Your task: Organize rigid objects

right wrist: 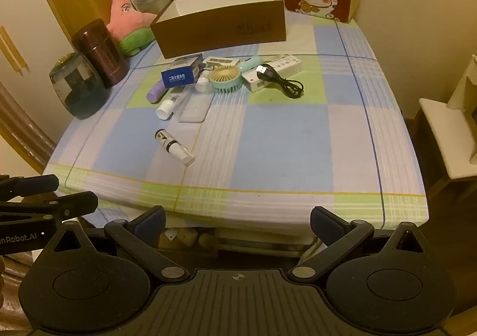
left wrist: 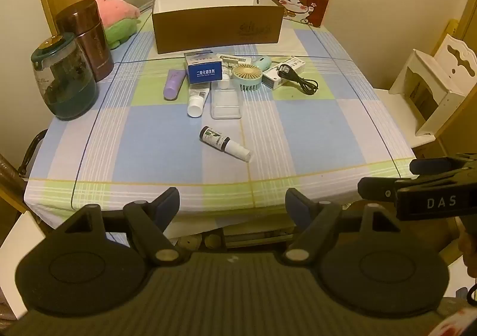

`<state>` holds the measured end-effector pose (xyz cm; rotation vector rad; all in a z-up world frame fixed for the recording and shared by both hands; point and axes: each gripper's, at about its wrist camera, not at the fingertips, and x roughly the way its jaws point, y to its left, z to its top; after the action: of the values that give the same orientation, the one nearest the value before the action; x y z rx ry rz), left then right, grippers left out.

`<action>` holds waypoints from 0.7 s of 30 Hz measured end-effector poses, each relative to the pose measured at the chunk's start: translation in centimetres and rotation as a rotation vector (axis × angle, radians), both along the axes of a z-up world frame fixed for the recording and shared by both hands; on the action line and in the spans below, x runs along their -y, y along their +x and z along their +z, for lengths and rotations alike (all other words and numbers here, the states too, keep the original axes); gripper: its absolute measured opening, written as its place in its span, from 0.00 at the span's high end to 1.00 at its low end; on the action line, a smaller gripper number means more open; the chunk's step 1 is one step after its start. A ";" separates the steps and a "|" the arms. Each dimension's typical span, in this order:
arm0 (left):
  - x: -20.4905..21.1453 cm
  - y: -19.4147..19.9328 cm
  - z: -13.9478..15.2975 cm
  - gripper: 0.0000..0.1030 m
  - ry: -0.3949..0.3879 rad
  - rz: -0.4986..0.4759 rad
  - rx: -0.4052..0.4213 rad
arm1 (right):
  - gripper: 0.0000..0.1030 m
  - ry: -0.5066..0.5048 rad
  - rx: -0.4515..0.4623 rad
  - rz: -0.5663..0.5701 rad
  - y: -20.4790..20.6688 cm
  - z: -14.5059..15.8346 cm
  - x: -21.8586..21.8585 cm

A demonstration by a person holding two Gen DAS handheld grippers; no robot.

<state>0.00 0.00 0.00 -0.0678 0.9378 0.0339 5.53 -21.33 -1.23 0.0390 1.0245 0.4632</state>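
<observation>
Checked tablecloth (left wrist: 298,133) fills mid-frame. Left gripper (left wrist: 232,201) and right gripper (right wrist: 237,221) both wide, empty, at bottom edge. Spray bottle (left wrist: 225,143) lies centre, may roll if nudged; cable (left wrist: 301,79) could snag below upper-centre box (left wrist: 217,34).

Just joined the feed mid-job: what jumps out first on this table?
The open brown box at the far edge of the checked tablecloth, showing nothing inside, with a heap of small items just in front: a blue-labelled carton, a mint hand fan and a black cable. A small spray bottle lies alone nearer the front. Both the left gripper and right gripper hang open off the near edge.
</observation>
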 end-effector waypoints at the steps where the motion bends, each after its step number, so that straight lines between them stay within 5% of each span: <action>1: 0.0 0.0 0.0 0.26 0.004 0.000 -0.005 | 0.00 0.003 -0.001 -0.001 0.0 0.0 0.0; 21: 0.2 0.4 -0.5 0.26 0.008 -0.001 -0.005 | 0.00 0.000 0.006 0.000 0.2 0.3 0.4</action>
<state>0.39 -0.20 -0.52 -0.0595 0.9429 0.0366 5.74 -21.68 -0.95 0.0374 1.0182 0.4634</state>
